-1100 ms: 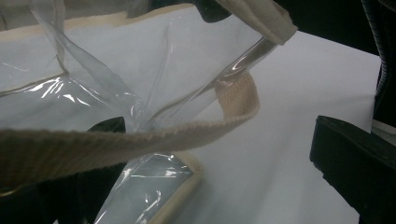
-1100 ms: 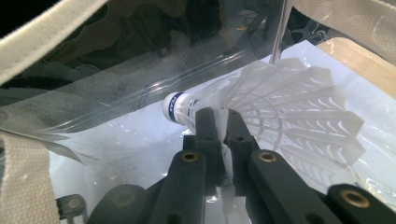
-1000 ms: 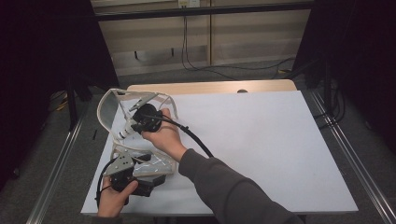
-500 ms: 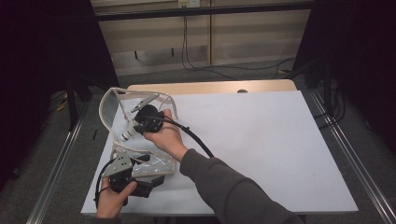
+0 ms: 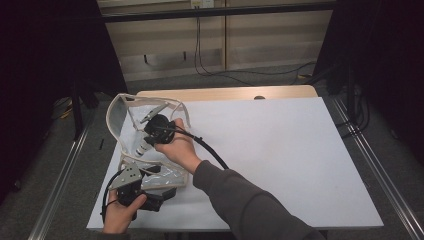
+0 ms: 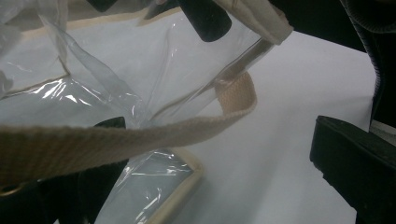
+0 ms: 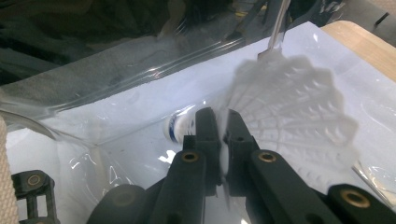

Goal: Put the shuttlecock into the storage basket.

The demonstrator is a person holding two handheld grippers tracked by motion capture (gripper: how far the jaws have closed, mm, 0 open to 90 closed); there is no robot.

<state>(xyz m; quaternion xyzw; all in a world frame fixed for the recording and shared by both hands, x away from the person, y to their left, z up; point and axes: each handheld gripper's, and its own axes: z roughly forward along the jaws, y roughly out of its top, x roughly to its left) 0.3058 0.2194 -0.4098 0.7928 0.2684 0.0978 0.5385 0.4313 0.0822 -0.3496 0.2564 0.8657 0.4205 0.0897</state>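
High view first: at the left edge of the white table (image 5: 280, 150) sits a clear plastic bag (image 5: 125, 115) with beige fabric trim, mouth propped open. Near the front-left corner, the left hand-held gripper (image 5: 162, 187) is down at the bag's near end. Left gripper view has a beige strap (image 6: 140, 133) running across in front and crinkly plastic lying over one black jaw, but I honestly can't tell if it's clenched on the bag or just sitting there with the plastic between the jaws.

A bit further right, the right hand-held gripper (image 5: 145, 142) pokes into the bag's opening. Right gripper view makes it clear: jaws clamped tight on the skirt of a white shuttlecock (image 7: 289, 107), which is inside the bag, its blue-banded cork end (image 7: 180, 126) pointing left, just above the table.
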